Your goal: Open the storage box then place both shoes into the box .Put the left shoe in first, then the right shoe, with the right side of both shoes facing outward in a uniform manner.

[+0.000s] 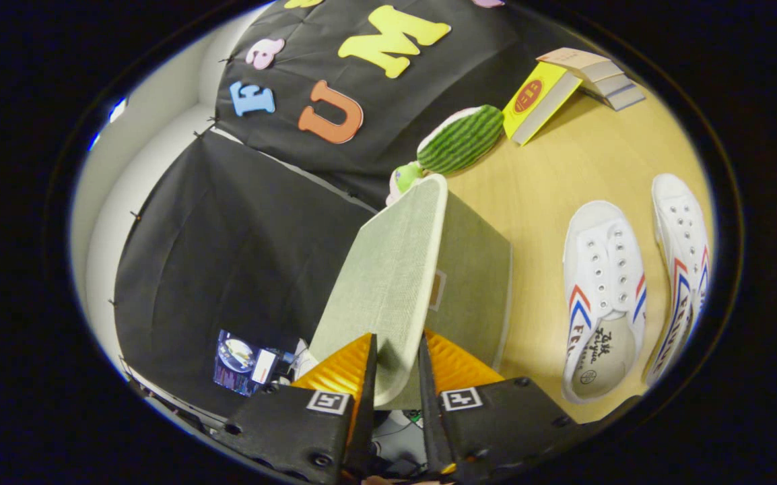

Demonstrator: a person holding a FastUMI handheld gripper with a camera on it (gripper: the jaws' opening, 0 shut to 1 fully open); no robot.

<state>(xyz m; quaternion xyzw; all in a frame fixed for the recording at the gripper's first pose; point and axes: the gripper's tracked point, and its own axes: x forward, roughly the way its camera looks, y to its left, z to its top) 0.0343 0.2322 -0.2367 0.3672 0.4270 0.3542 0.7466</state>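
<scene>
- The tool (396,367) is clenched on the near edge of the pale green fabric-covered lid (388,283); both fingers press on the panel, one on each face, and the lid's near corner is hidden between them.
- The lid stands raised and tilted, hinged up from the pale green fabric storage box (476,269). Only the box's side wall with a small tan tag shows; its inside is hidden behind the lid.
- Two white canvas lace-less shoes with red and blue stripes lie on the wooden tabletop (563,168), apart from the box. The nearer shoe (600,296) lies just beside the box's side, its opening and printed insole visible. The farther shoe (681,263) lies beside it, nearer the tabletop edge, warped by the lens, so its heel is hard to make out.
- Beyond the box, a green striped watermelon-shaped plush toy (462,138) rests by the back wall; a small pale green and pink object (403,178) next to it is partly covered by the lid.
- A yellow-covered book (538,101) leans on a stack of pale books (600,77) at the far corner.
</scene>
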